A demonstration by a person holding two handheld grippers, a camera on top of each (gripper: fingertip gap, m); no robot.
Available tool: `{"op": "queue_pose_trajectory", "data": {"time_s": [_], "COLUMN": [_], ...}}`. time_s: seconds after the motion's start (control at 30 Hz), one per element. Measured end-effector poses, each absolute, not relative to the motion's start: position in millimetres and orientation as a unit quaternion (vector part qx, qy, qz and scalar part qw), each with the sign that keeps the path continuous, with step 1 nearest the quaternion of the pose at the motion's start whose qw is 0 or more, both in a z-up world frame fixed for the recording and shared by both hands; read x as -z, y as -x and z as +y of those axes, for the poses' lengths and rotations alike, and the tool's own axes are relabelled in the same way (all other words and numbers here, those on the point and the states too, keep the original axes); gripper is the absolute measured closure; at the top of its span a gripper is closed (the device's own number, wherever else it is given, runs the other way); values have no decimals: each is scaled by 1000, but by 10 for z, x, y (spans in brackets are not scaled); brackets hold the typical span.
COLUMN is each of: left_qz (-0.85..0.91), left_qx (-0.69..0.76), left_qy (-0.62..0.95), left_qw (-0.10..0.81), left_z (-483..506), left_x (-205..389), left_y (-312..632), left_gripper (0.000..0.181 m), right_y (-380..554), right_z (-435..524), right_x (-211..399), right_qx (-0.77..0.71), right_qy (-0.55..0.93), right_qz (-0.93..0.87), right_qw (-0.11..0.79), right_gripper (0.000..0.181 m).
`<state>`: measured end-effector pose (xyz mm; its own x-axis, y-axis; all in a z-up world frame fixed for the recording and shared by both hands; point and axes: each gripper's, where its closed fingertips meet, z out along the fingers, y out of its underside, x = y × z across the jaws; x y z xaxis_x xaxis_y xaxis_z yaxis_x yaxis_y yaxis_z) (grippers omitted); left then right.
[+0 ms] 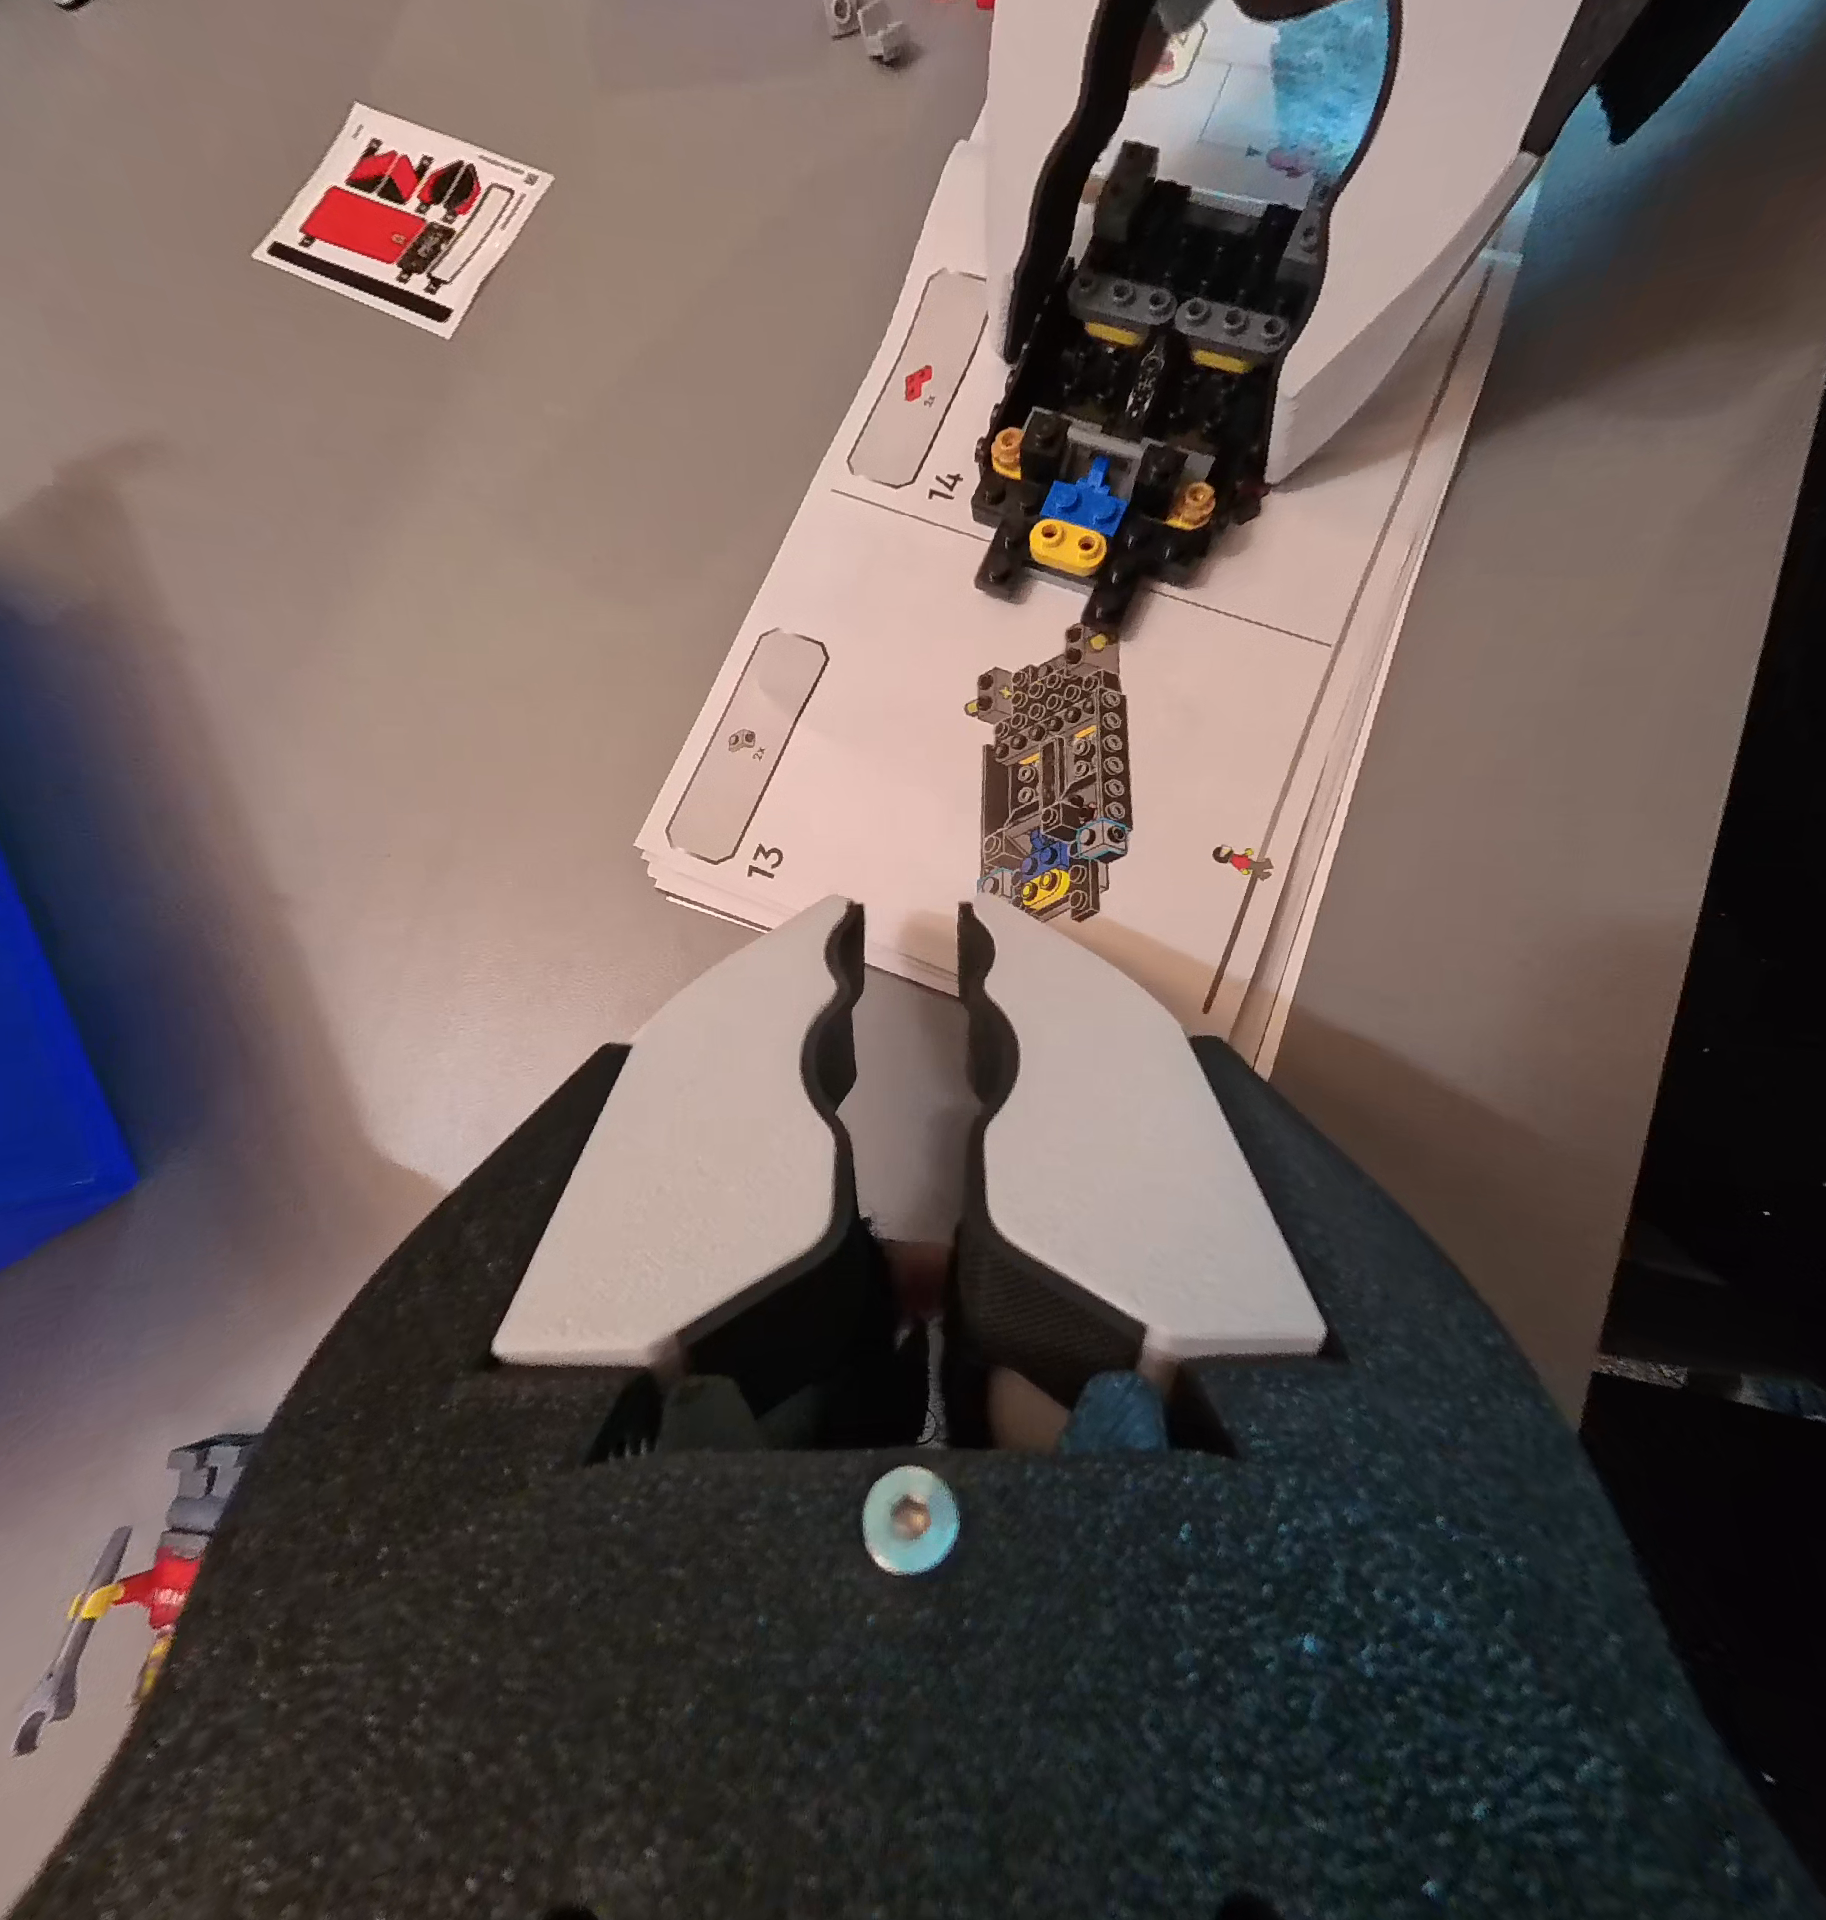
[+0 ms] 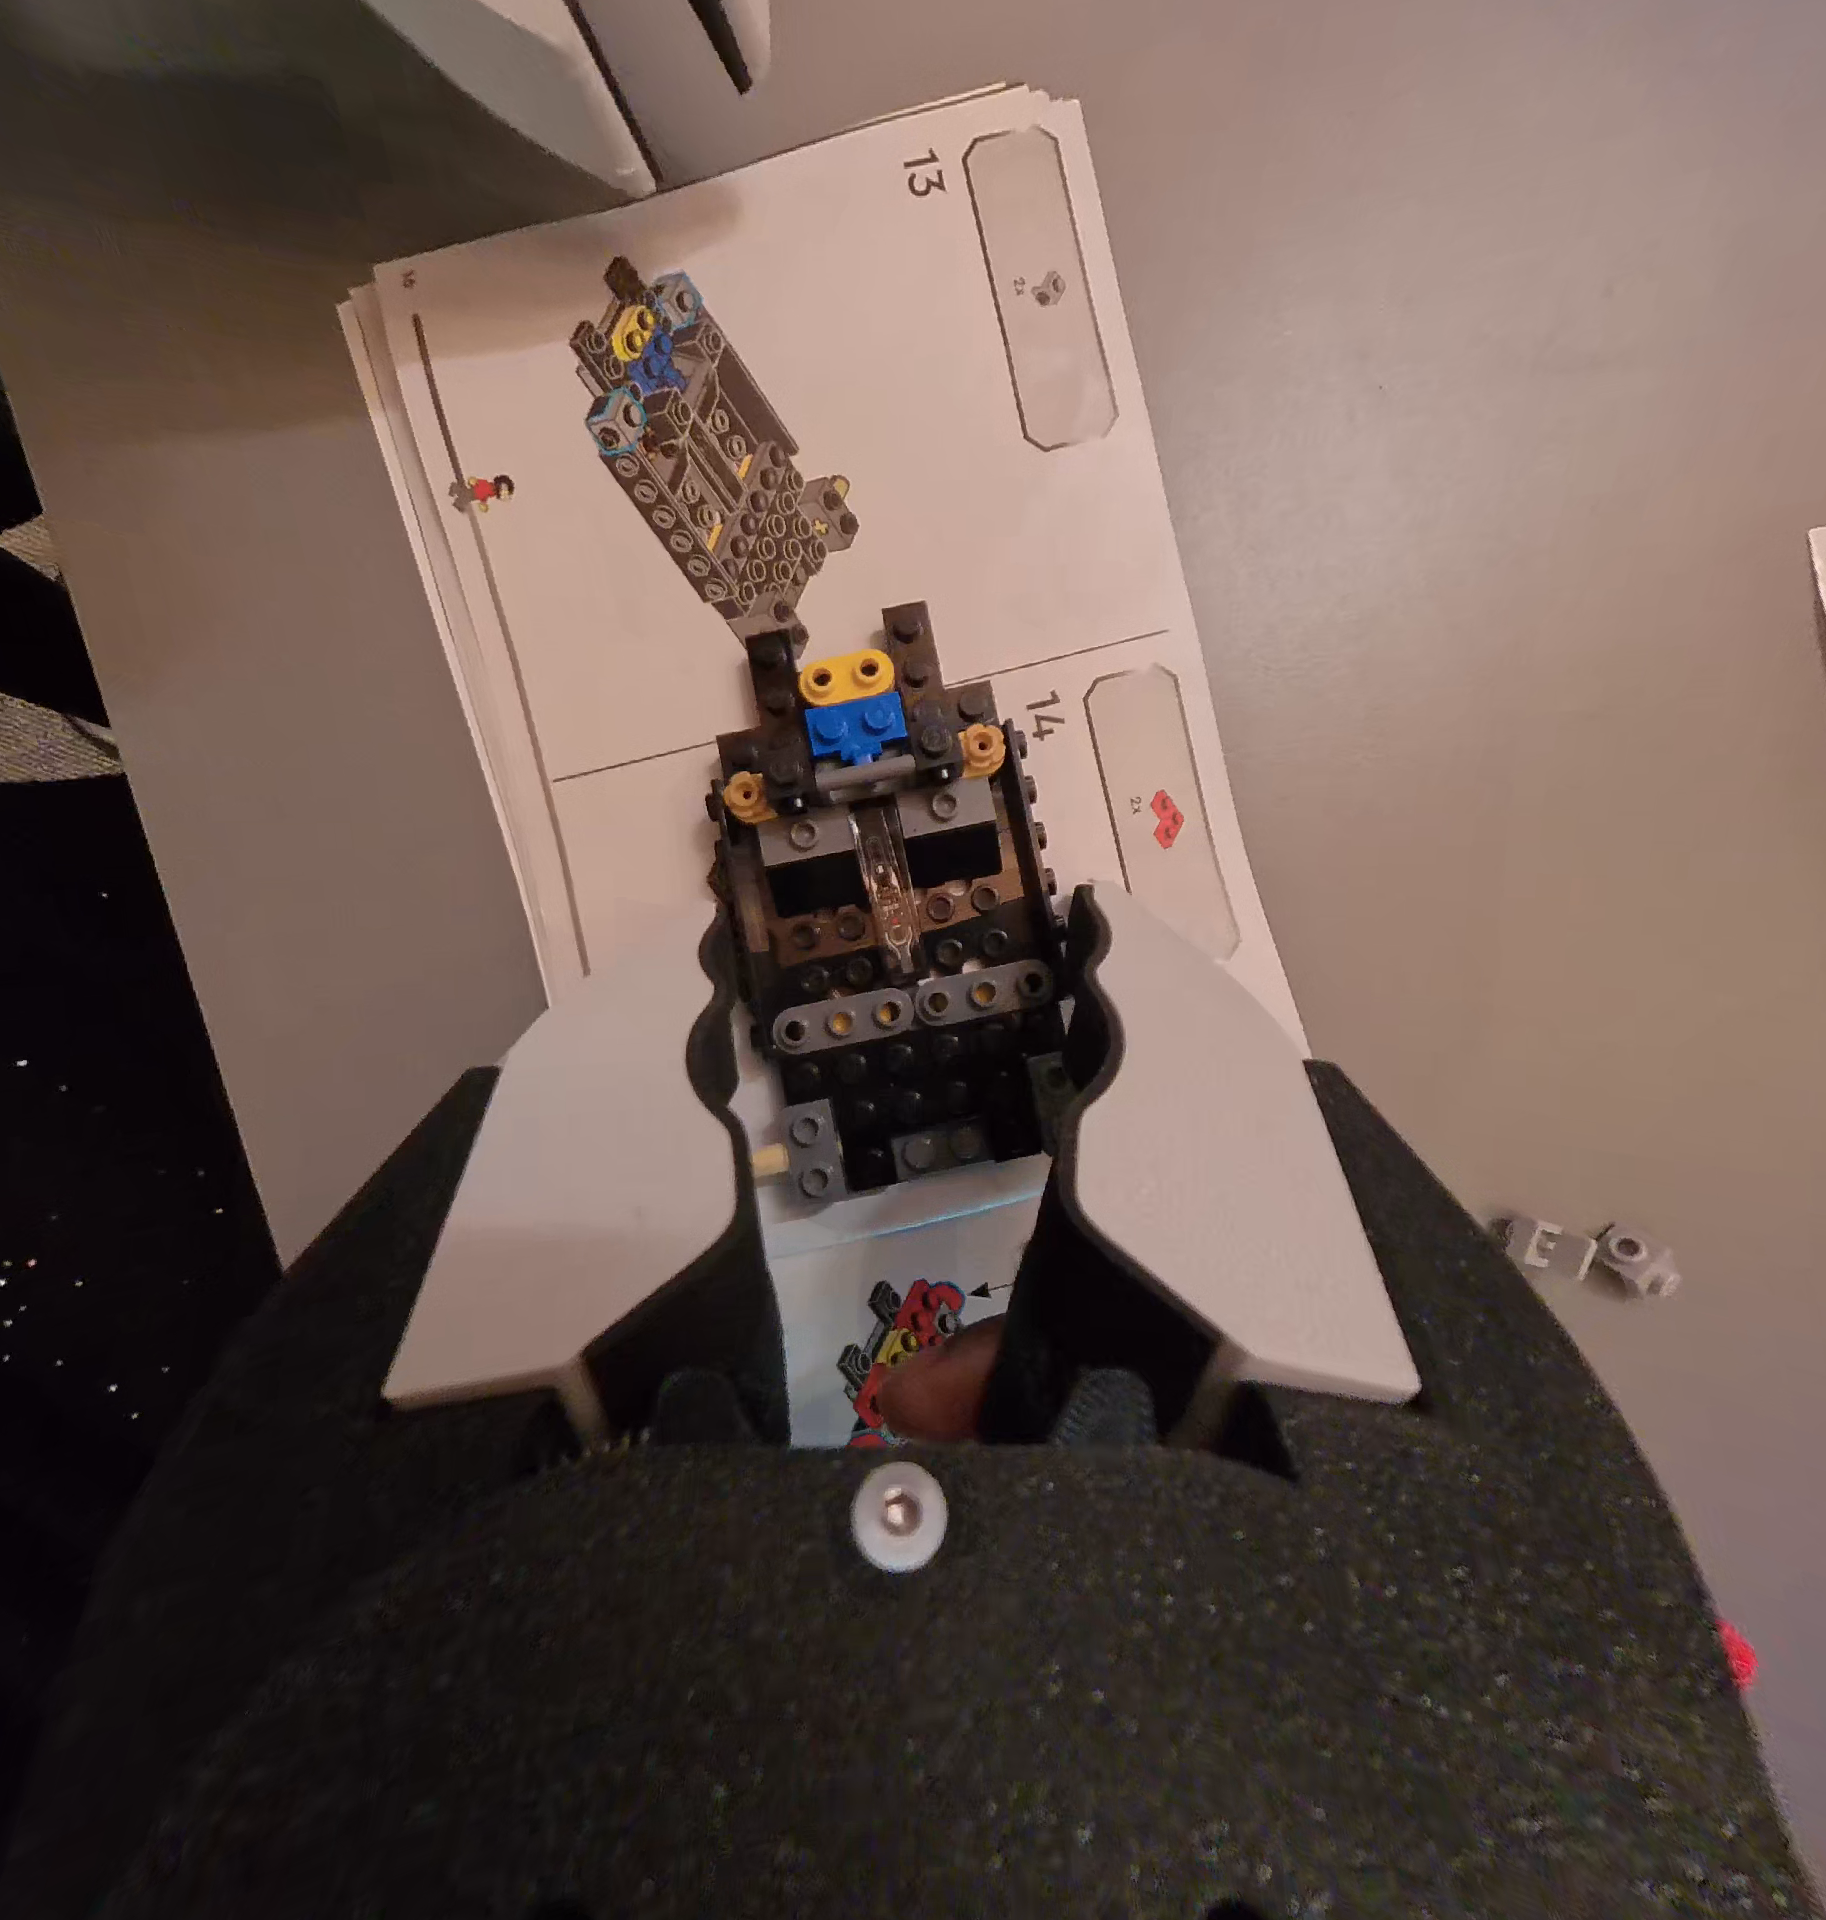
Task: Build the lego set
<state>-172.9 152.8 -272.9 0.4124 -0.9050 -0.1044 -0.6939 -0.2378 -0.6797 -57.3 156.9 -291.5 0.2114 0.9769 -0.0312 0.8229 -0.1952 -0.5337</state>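
A partly built black lego model (image 2: pixel 867 997) with a blue plate and a yellow plate at its front rests on the open instruction booklet (image 2: pixel 888 416). My right gripper (image 2: pixel 901 920) is shut on the model, one finger against each side of its rear half. In the left wrist view the model (image 1: pixel 1080 520) and my right gripper (image 1: pixel 1148 405) are at the top, on the booklet (image 1: pixel 888 644). My left gripper (image 1: pixel 909 920) is over the booklet's near edge, short of the model, its fingers a narrow gap apart and empty.
A sticker sheet (image 1: pixel 402 218) lies on the grey table to the left. Small grey bricks (image 2: pixel 1584 1257) lie beside my right gripper. A blue bin (image 1: pixel 15 1039) stands at the left. A minifigure with a wrench (image 1: pixel 130 1600) lies near my left gripper. The dark table edge (image 1: pixel 1719 935) runs along the booklet's far side.
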Motion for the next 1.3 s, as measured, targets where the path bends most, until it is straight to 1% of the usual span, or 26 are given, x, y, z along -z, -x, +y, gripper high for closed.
{"op": "queue_pose_trajectory", "data": {"time_s": [0.43,0.63,0.73,0.8,0.87,0.97,1.07,1.3], "left_qz": [519,523,525,526,527,528,533,535], "left_qx": [157,162,166,166,166,164,158,160], "left_qy": [768,763,760,759,759,759,757,744], "left_qw": [341,344,346,346,345,344,344,366], "left_z": [1546,1541,1542,1546,1550,1554,1546,1555], "left_x": [2716,2701,2694,2698,2705,2707,2691,2602], "left_y": [1701,1655,1624,1606,1590,1566,1544,1504], "left_gripper": [166,166,166,166,166,166,166,166], "right_y": [583,408,97,-191,-457,-446,-349,-223], "right_z": [1567,1544,1708,1945,2207,2336,2389,2521], "right_x": [2908,2692,2508,2409,2381,2490,2726,2853], "right_qx": [-188,-234,-226,-196,-161,-177,-156,-82], "right_qy": [749,745,762,791,826,834,833,802], "right_qz": [-597,-583,-551,-499,-429,-403,-436,-501], "right_qw": [218,222,255,294,327,333,304,315], "right_gripper": [120,119,125,136,153,165,164,164]}}
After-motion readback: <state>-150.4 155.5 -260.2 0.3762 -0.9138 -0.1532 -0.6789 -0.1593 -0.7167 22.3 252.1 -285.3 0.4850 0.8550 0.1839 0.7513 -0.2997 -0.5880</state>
